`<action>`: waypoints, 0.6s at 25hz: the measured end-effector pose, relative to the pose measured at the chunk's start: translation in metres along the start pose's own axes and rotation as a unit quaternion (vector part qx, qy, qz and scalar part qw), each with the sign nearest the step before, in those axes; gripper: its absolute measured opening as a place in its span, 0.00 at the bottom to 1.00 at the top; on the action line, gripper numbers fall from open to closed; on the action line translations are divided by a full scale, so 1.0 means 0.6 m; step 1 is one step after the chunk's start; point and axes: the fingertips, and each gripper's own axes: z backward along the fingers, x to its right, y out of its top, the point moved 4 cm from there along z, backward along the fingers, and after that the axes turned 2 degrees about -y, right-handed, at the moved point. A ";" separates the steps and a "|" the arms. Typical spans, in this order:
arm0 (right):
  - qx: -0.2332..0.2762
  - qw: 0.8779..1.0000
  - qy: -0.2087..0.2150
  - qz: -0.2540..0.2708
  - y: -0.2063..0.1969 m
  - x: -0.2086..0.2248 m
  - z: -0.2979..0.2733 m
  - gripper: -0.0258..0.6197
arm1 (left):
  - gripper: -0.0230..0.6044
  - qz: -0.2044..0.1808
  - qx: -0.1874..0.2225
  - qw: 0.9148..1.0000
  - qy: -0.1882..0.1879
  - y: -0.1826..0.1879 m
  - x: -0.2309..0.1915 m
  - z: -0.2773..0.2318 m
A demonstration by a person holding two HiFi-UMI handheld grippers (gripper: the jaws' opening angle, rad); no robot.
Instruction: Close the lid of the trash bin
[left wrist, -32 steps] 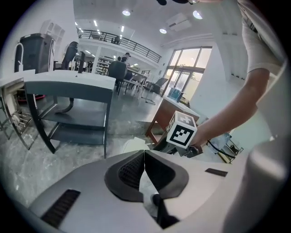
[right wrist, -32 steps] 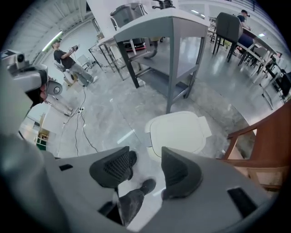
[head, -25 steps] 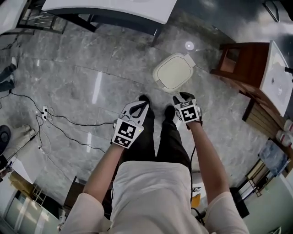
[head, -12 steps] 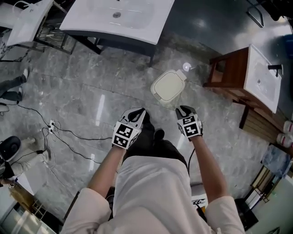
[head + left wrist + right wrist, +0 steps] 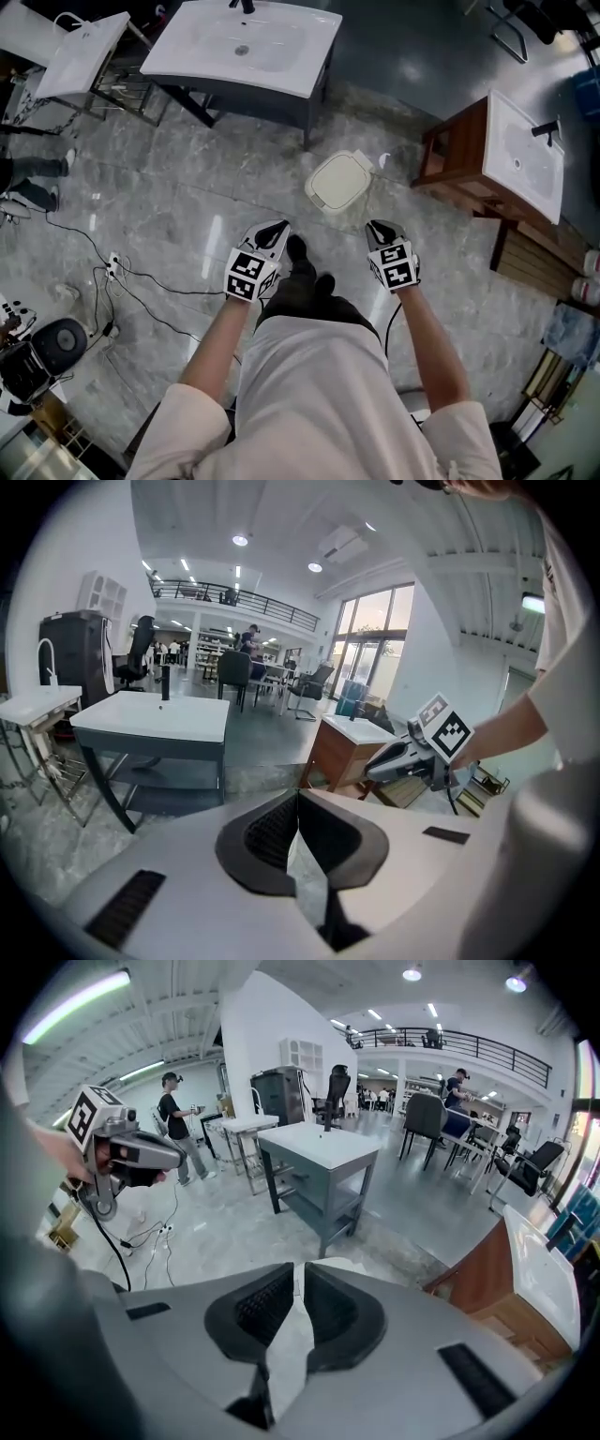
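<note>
The cream trash bin (image 5: 339, 180) stands on the grey marble floor with its lid down flat. Both grippers hang well above and on the near side of it, apart from it. My left gripper (image 5: 278, 228) is to the bin's lower left; in the left gripper view its jaws (image 5: 298, 797) meet at the tips with nothing in them. My right gripper (image 5: 377, 227) is to the bin's lower right. Its jaws (image 5: 299, 1269) have just been closing and stand almost together, empty. Each gripper view shows the other gripper held in mid-air.
A white washbasin on a dark frame (image 5: 246, 47) stands beyond the bin. A wooden vanity with a white basin (image 5: 506, 155) is at the right. Cables and a power strip (image 5: 114, 269) lie on the floor at the left. The person's shoes (image 5: 298, 251) are between the grippers.
The head view has risen, so the bin looks smaller and farther. Both grippers have lifted up and away from the bin, and more of the room shows.
</note>
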 end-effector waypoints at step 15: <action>0.108 0.993 -0.032 -0.017 -0.017 -0.011 0.173 0.09 | 0.06 -0.006 0.047 0.998 0.038 0.002 0.085 0.121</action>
